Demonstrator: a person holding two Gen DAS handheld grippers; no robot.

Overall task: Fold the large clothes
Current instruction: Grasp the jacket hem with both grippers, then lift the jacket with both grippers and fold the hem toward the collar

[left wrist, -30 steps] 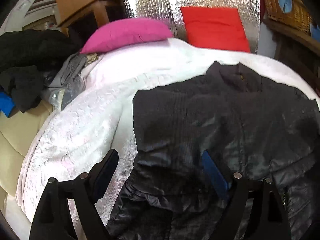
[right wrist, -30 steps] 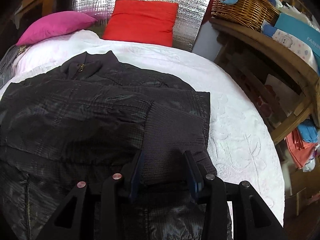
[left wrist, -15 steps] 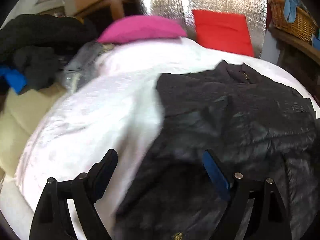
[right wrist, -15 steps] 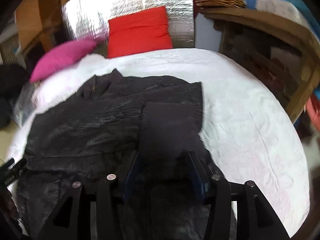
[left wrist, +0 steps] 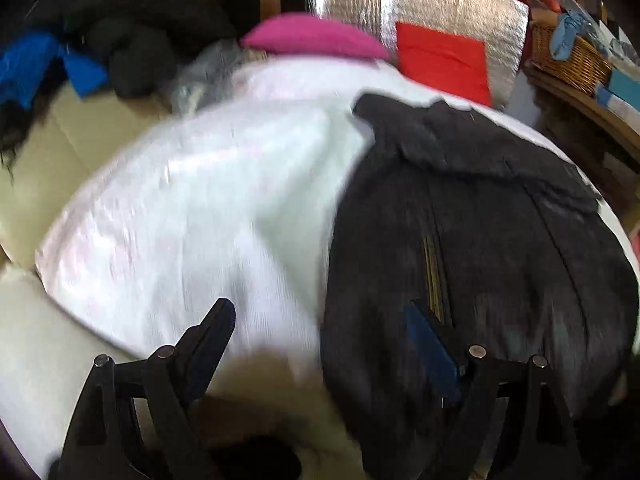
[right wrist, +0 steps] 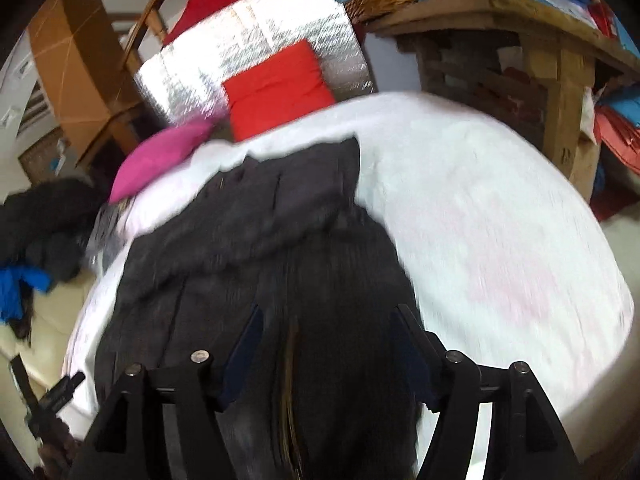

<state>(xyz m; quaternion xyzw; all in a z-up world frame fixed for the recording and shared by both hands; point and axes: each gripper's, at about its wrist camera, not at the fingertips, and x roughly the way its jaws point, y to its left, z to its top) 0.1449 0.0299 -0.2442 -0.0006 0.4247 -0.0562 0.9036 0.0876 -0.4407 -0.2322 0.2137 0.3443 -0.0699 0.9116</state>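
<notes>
My left tongs (left wrist: 320, 340) stand wide apart, nothing clamped; the left finger hangs over white bedcover (left wrist: 200, 208), the blue-padded right one over the jacket's (left wrist: 480, 240) near edge. I can't tell if that pad touches cloth, the frame is blurred. My right tongs (right wrist: 326, 344) are opening, the jacket (right wrist: 280, 216) below and between the fingers, pads not pressing on it. Blur hides whether cloth brushes them.

The jacket is dark, laid on the bed with its collar toward the far side and a brass zipper (left wrist: 434, 276) running up the middle. In the left view it fills the right half of the bed; in the right view it fills the left-centre, bare bedcover (right wrist: 500, 220) to its right.

Past the jacket: pink pillow (left wrist: 316, 38), red cushion (left wrist: 444, 62), silver foil panel (left wrist: 440, 4) behind them. Left of the bed, a heap of dark clothes (left wrist: 128, 32) with something blue (left wrist: 36, 64) in it. On the right, a wicker basket (left wrist: 572, 58) on a wooden shelf (right wrist: 520, 20). A cardboard box (right wrist: 76, 60) stands far left in the right view.
</notes>
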